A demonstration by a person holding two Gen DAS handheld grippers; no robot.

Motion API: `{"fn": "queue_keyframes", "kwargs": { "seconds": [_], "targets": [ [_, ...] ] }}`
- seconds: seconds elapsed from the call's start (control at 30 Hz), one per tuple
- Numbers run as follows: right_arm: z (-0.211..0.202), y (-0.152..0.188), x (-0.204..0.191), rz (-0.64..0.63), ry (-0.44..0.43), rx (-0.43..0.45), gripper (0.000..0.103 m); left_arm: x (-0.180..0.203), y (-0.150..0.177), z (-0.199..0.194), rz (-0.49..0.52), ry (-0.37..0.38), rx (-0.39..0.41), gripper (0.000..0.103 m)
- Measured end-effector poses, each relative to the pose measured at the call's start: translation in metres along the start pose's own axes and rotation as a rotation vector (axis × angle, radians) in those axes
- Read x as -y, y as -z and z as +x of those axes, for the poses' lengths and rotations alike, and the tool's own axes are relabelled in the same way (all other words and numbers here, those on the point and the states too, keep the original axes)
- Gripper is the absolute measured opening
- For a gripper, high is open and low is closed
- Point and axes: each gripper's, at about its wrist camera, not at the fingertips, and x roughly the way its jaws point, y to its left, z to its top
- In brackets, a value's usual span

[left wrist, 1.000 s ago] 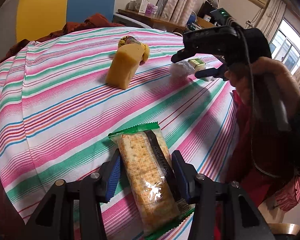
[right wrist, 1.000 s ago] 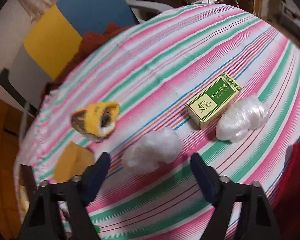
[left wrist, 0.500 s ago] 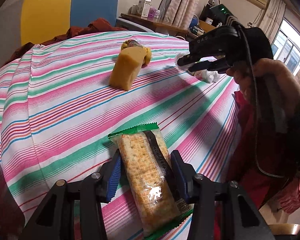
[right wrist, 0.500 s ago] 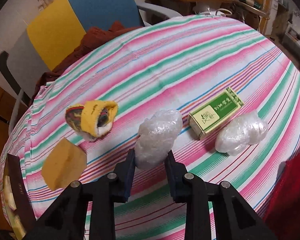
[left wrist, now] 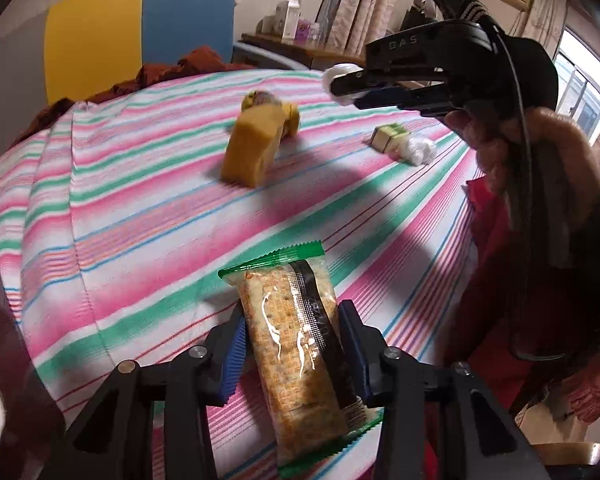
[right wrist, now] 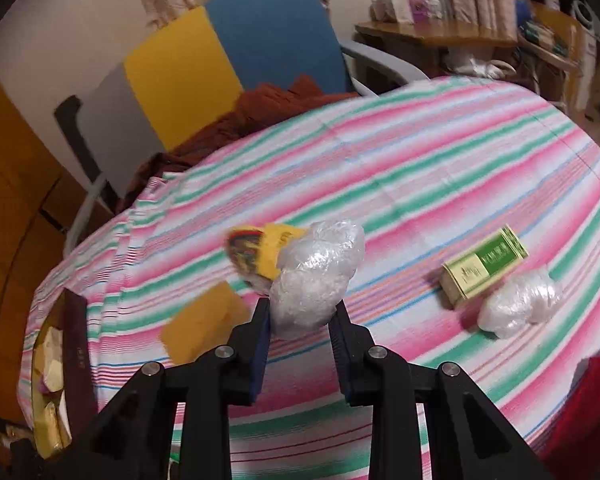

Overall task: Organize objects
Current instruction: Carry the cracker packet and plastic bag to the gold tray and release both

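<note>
Both grippers loaded. Your left gripper (left wrist: 292,354) has its fingers clenched on the cracker packet (left wrist: 296,344) across the width, low over the near edge of the striped worktop (left wrist: 140,208); the packet's far end sticks well past the fingertips and its tail hangs toward you. Your right gripper (right wrist: 299,324) pinches the crinkled plastic bundle (right wrist: 316,276) by its lower end only, raised clear of the cloth — most of its bulk stands above the pads. That is the weak point: soft film compresses and creeps, so a quick swing or tilt could let it slide out and roll off. The cracker wrap is glossy; a harder squeeze likely cracks the biscuits, a looser one lets it pivot. Watch the crossing, too — your right gripper (left wrist: 364,90) sits above the yellow sponge (left wrist: 254,148), and a low pass could knock it into the yellow knit roll (right wrist: 260,254) touching behind it. The green box (right wrist: 482,266) and second plastic bundle (right wrist: 518,306) lie just beside each other, untouched.
</note>
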Motion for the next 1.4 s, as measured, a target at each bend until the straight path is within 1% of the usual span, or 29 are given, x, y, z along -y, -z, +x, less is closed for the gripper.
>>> {"fn": "queue_keyframes", "kwargs": {
  "seconds": [0.13,0.23,0.3,0.4,0.57,0.7,0.77,0.9,0.97,1.07,1.1,1.13,1.17,1.2,1.27,1.3,1.4],
  "targets": [
    [-0.014,0.002,-0.017,-0.058,-0.058,0.044,0.029,-0.002,-0.004,-0.025,-0.013,0.006,0.057,0.043],
    [-0.017,0.004,-0.033,-0.101,-0.090,0.052,0.029,-0.008,-0.006,-0.046,-0.048,0.003,0.101,0.043],
    [-0.021,0.007,-0.045,-0.127,-0.101,0.056,0.029,-0.015,-0.007,-0.060,-0.077,-0.014,0.126,0.043],
    [-0.036,0.012,-0.058,-0.151,-0.144,0.066,0.029,-0.030,-0.005,-0.086,-0.126,-0.042,0.179,0.043],
    [-0.052,0.021,-0.097,-0.214,-0.233,0.070,0.029,-0.067,0.007,-0.130,-0.236,-0.120,0.255,0.043],
    [-0.060,0.034,-0.151,-0.300,-0.341,0.052,0.029,-0.102,0.028,-0.163,-0.331,-0.214,0.302,0.043],
    [-0.061,0.043,-0.175,-0.342,-0.385,0.035,0.029,-0.120,0.041,-0.176,-0.383,-0.278,0.308,0.043],
    [-0.056,0.070,-0.227,-0.439,-0.474,-0.028,0.029,-0.155,0.069,-0.195,-0.497,-0.384,0.310,0.043],
    [-0.052,0.086,-0.250,-0.482,-0.514,-0.065,0.029,-0.170,0.081,-0.198,-0.549,-0.411,0.299,0.043],
    [-0.048,0.104,-0.274,-0.533,-0.548,-0.106,0.029,-0.190,0.096,-0.200,-0.628,-0.456,0.276,0.045],
    [-0.045,0.110,-0.284,-0.551,-0.546,-0.112,0.029,-0.195,0.099,-0.202,-0.641,-0.462,0.279,0.049],
    [-0.041,0.113,-0.289,-0.563,-0.540,-0.119,0.032,-0.196,0.101,-0.202,-0.646,-0.461,0.280,0.053],
    [-0.037,0.115,-0.296,-0.573,-0.530,-0.127,0.032,-0.199,0.103,-0.203,-0.656,-0.465,0.283,0.053],
    [-0.031,0.118,-0.301,-0.576,-0.525,-0.138,0.036,-0.199,0.104,-0.204,-0.660,-0.470,0.289,0.053],
    [-0.024,0.121,-0.307,-0.587,-0.521,-0.152,0.058,-0.200,0.106,-0.205,-0.655,-0.474,0.290,0.053],
    [-0.020,0.123,-0.308,-0.588,-0.514,-0.156,0.060,-0.199,0.107,-0.205,-0.655,-0.480,0.290,0.053],
    [-0.014,0.130,-0.308,-0.582,-0.513,-0.184,0.062,-0.199,0.108,-0.206,-0.656,-0.489,0.291,0.053]
  ]
}}
